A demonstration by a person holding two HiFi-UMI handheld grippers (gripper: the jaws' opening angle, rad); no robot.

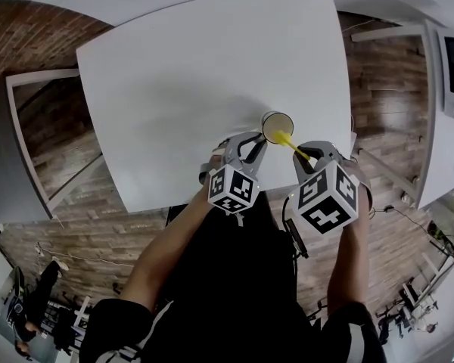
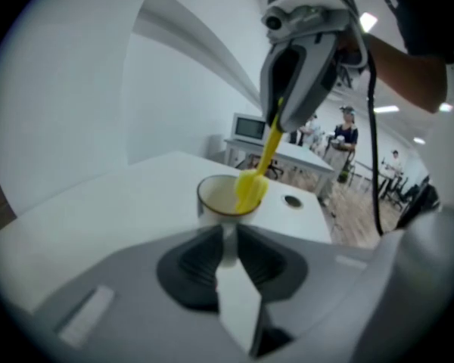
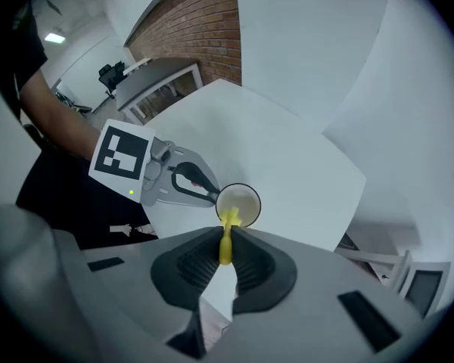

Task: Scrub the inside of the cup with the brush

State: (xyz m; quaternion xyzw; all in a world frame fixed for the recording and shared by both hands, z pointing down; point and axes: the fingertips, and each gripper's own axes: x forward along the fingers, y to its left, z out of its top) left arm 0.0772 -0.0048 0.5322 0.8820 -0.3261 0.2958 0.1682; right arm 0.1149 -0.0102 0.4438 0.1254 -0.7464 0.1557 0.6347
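A white cup point(image 1: 277, 125) with a dark rim stands near the front edge of the white table point(image 1: 189, 74). My left gripper point(image 1: 250, 148) is shut on the cup's handle; in the left gripper view the jaws pinch the white handle point(image 2: 227, 240) just behind the cup point(image 2: 224, 197). My right gripper point(image 1: 310, 157) is shut on the handle of a yellow brush point(image 1: 290, 144). The brush head point(image 2: 250, 189) dips over the rim into the cup. In the right gripper view the brush point(image 3: 226, 242) runs from the jaws into the cup point(image 3: 239, 203), with the left gripper point(image 3: 183, 181) beside it.
The table's front edge point(image 1: 212, 195) lies just under both grippers, with wood floor beyond it. A small round hole point(image 2: 292, 200) marks the tabletop behind the cup. Farther back stand another table with a microwave point(image 2: 250, 127) and several people.
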